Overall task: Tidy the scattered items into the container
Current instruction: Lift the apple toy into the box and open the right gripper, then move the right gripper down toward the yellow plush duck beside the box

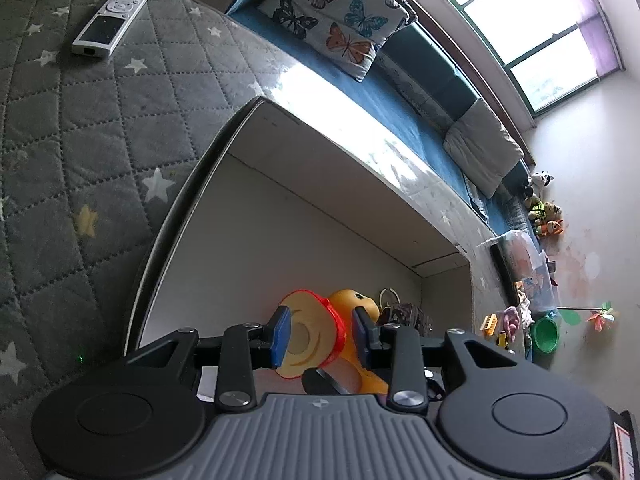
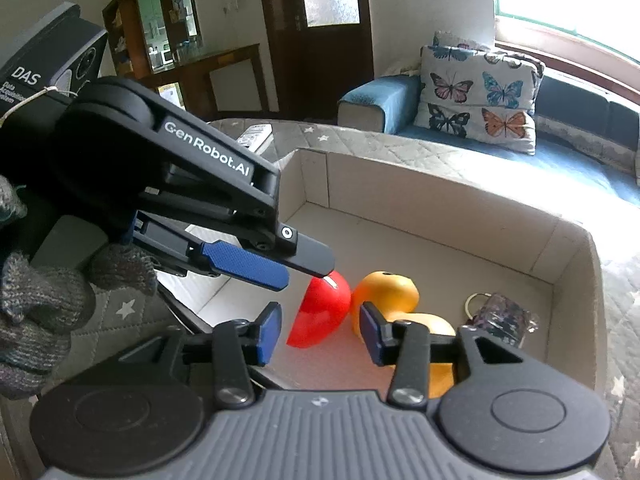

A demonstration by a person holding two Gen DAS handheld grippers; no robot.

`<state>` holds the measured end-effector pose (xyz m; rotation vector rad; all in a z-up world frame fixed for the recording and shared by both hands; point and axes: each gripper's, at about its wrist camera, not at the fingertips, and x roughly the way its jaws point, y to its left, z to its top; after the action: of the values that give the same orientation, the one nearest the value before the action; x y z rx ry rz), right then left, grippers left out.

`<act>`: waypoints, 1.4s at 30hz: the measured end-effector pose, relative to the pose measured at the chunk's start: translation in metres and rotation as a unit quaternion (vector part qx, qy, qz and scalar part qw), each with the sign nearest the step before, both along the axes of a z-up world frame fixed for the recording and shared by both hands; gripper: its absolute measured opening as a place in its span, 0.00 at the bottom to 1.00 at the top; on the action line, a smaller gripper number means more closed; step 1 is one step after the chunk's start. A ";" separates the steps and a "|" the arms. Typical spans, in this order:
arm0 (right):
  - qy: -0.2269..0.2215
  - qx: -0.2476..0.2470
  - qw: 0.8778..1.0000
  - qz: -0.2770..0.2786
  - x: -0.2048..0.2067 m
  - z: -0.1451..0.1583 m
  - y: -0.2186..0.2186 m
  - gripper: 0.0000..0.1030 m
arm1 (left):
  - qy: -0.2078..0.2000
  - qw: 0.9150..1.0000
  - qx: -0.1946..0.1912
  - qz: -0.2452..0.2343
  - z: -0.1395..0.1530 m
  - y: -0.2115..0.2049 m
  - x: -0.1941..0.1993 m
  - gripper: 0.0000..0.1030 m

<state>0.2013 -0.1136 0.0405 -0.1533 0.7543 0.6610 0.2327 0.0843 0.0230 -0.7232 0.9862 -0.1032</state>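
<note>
The left gripper (image 1: 320,338) hangs low inside the cardboard box (image 2: 520,216), its jaws apart around a red-rimmed toy dish (image 1: 310,336), though whether the pads touch it I cannot tell. The dish lies in the box against a yellow rubber duck (image 2: 384,286), with a dark keyring pouch (image 2: 502,318) beyond. The right gripper (image 2: 320,334) hovers over the box with its jaws apart and empty. A white remote control (image 1: 112,20) lies on the quilted star-patterned cover (image 1: 60,140), well apart from the box. If the dish is being released, lift straight up (the duck sits close).
</note>
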 end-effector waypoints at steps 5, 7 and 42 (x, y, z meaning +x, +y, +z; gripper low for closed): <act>-0.013 0.005 1.000 -0.015 -0.007 0.007 -0.005 0.44 | -0.011 1.000 0.006 -0.003 0.007 -0.002 -0.010 0.35; -0.015 0.012 1.000 -0.021 -0.011 0.011 -0.008 0.44 | -0.019 1.000 0.012 -0.007 0.011 -0.004 -0.016 0.35; -0.034 0.052 0.997 -0.043 -0.136 0.011 -0.027 0.52 | -0.084 0.993 0.086 -0.013 0.020 -0.018 -0.136 0.35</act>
<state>0.0655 -0.1405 0.0520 -0.0480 0.6559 0.6092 0.0964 0.0658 0.0432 -0.5349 0.8323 -0.0989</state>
